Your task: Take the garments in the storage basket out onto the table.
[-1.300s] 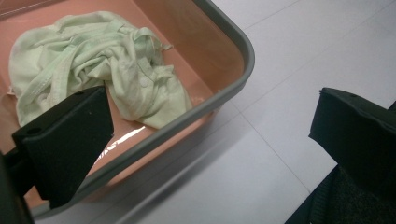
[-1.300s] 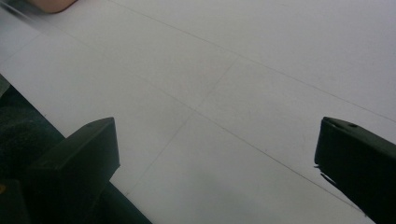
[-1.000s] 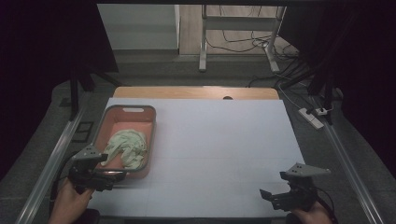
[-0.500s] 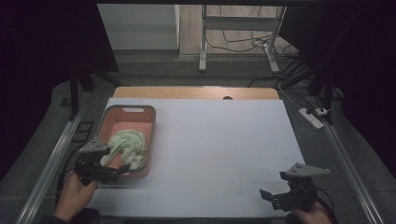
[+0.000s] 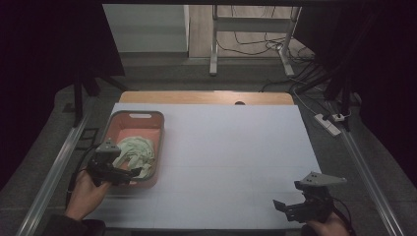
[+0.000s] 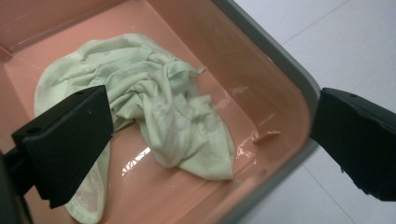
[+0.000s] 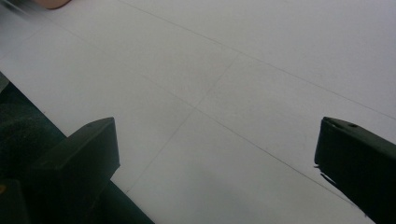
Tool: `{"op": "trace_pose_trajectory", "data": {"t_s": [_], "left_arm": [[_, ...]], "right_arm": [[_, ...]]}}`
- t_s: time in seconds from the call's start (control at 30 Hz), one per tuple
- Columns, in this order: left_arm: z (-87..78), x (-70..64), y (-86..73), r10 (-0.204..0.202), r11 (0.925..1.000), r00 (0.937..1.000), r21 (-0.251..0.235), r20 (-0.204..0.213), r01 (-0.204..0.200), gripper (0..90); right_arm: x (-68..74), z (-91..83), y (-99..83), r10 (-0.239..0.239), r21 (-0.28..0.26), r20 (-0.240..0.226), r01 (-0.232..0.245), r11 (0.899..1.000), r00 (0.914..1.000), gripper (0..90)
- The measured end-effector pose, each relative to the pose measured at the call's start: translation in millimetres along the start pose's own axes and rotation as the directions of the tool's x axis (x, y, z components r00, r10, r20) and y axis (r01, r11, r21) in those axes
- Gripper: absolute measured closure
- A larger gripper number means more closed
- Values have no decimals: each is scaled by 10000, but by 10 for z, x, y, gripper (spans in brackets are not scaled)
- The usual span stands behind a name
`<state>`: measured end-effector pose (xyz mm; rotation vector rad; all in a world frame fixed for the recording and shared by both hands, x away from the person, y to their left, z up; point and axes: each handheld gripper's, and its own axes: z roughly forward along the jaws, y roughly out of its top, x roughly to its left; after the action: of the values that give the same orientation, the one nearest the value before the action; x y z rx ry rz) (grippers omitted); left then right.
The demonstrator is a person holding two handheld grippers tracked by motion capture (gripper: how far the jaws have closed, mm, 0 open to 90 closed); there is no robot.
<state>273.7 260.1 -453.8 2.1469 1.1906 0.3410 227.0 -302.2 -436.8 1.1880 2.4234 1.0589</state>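
Desk (image 5: 221, 162): white sheet, bare apart from basin; far wooden edge partly covered.
Pink basin (image 5: 147, 129) at desk's left, holds crumpled pale green cloth (image 6: 154, 107), likely pickup target.
Left claw (image 5: 129, 173) spread wide over basin's near rim, poised above cloth, not touching.
Right claw (image 5: 284, 209) spread, idle above bare near-right desk.
Cloth's folds hide its shape; surroundings dark.

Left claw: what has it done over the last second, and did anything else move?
The left claw has moved forward over the near rim of the pink plastic basin, jaws open, toward the crumpled pale green cloth, without gripping it. The basin, cloth and open right claw stayed put.
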Motion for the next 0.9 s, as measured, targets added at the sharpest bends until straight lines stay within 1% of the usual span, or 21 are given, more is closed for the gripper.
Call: {"op": "trace_pose_trajectory", "data": {"t_s": [0.17,0.3,0.47,0.77,0.9], "left_arm": [[59,58,65,-310,9995,9995,2,76,310,0],[100,109,130,-442,9990,9990,102,41,441,0],[146,155,194,-393,9989,9991,262,-155,397,0],[262,299,346,-481,9974,9988,538,-133,487,1],[308,367,396,-537,9964,9985,653,-52,539,2]], "right_arm": [[2,3,1,-10,32,-12,10,10000,10000,1],[5,8,1,-21,52,-47,21,10000,10000,1],[6,11,2,-60,80,-54,61,9999,10000,1],[9,15,3,-92,126,-62,92,9999,9999,1],[10,17,2,-116,136,-56,117,9998,9999,2]]}}
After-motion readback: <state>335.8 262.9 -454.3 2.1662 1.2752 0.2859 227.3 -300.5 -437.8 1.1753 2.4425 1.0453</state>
